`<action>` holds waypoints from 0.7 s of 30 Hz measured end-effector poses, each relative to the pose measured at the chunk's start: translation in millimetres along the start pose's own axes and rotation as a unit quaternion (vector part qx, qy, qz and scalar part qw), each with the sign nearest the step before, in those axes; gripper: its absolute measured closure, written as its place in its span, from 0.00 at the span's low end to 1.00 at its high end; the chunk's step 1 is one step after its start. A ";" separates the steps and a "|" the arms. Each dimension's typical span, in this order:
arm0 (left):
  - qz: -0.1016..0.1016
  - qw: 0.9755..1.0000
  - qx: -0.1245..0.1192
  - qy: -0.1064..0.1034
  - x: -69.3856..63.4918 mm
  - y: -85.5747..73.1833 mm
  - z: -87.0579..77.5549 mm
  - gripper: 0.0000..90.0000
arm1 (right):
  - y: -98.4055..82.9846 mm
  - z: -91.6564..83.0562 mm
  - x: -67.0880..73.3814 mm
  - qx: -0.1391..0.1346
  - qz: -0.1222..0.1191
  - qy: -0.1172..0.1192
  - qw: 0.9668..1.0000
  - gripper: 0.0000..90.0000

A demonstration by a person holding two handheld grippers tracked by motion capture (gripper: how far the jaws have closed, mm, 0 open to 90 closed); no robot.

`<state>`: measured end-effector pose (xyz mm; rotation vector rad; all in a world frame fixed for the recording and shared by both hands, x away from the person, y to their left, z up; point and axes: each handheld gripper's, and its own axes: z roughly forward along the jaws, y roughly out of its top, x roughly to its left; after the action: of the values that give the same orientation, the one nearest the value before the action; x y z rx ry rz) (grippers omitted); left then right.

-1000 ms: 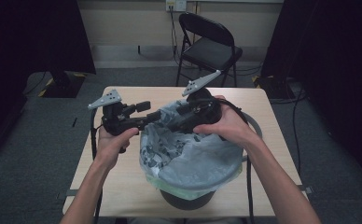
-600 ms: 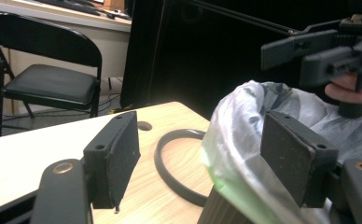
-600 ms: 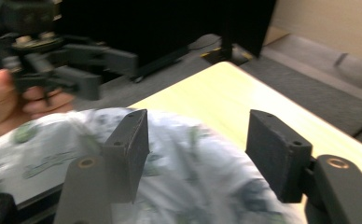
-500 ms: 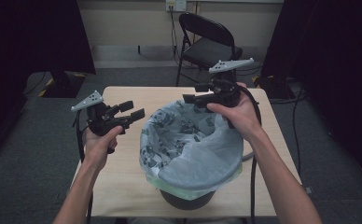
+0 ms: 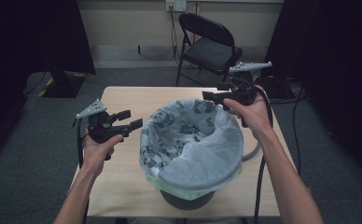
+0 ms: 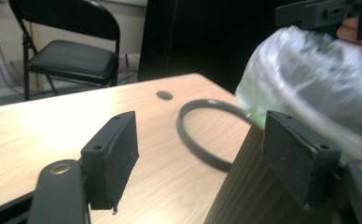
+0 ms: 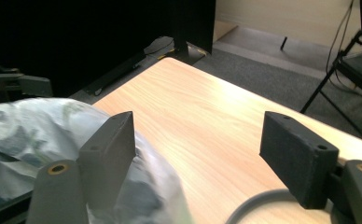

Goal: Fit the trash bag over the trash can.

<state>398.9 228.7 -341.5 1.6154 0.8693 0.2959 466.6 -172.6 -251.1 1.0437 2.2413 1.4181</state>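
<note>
The left gripper point(image 5: 135, 120) stood with its jaws well apart and nothing between them, having just opened further; the right gripper point(image 5: 212, 92) likewise held nothing, its jaws also having just spread. The bin point(image 5: 186, 198), lined with a printed plastic bag point(image 5: 193, 140), sat between the two grippers on the table point(image 5: 123, 186): its near rim lay just beside the left gripper's tips, and its far rim sat just below and inward of the right gripper's tips. In the left gripper view the bag point(image 6: 309, 93) bulged just beyond the right-hand jaw, blurred, with a grey ring point(image 6: 202, 135) lying on the table ahead of the jaws. In the right gripper view the bag point(image 7: 53, 130) lay behind the left-hand jaw, and the ring point(image 7: 254, 205) curved low between the jaws. Judgement: the liner appeared folded over the rim, and fitting the ring was probably next. It should be gripped on opposite sides, lifted level and lowered squarely over the rim without snagging the thin film.
</note>
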 end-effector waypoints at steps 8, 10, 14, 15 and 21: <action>-0.001 0.998 0.058 0.024 12.4 -27.4 6.3 0.27 | -24.5 5.4 -21.7 0.004 0.022 -0.011 1.000 0.34; -0.004 0.997 0.067 0.033 15.6 -36.2 5.8 0.27 | -31.2 5.3 -27.2 0.008 0.026 -0.014 1.000 0.35; -0.005 0.996 0.085 0.041 19.4 -51.1 2.0 0.28 | -42.4 3.0 -35.3 0.000 0.037 -0.011 0.999 0.34; -0.007 0.995 0.086 0.043 20.1 -53.3 1.0 0.28 | -45.6 1.4 -37.4 0.000 0.036 -0.027 0.999 0.33; -0.005 0.991 0.117 0.069 25.9 -72.7 -3.0 0.25 | -66.6 -3.4 -49.5 0.000 0.042 -0.047 0.998 0.43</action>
<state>387.9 248.6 -415.2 1.8230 1.0483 0.3116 471.0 -226.6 -314.0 1.1931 2.1555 1.3716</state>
